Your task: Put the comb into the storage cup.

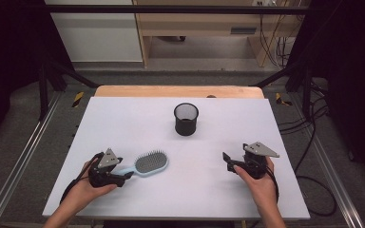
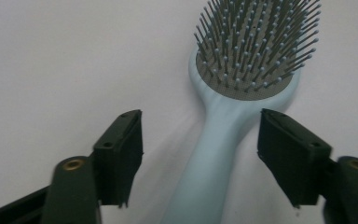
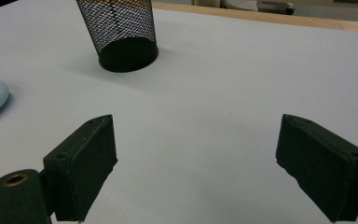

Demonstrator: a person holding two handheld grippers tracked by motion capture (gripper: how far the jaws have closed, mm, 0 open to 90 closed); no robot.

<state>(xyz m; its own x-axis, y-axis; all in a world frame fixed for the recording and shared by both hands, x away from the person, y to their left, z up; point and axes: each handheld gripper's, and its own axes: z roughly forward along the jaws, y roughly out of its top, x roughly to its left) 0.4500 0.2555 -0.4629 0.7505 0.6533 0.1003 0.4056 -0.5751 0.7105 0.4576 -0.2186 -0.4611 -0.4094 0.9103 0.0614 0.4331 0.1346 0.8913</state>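
My left gripper (image 1: 123, 176) sits low on the white table (image 1: 123, 118) near its front left part, with its jaws standing either side of the handle of the pale blue hairbrush (image 1: 148, 164). In the left gripper view the hairbrush (image 2: 223, 135) runs up between my two black jaws, handle toward me, bristled head away and facing up; there is a gap between the handle and the pad on each side, so I am not clamped on it. The brush lies flat on the table, its head pointing toward the middle. My right gripper (image 1: 229, 161) hovers over the front right part of the table, jaws spread wide with nothing between them. Beyond both, toward the far middle of the table, a black mesh cup (image 1: 186, 118) stands upright, well apart from the brush.
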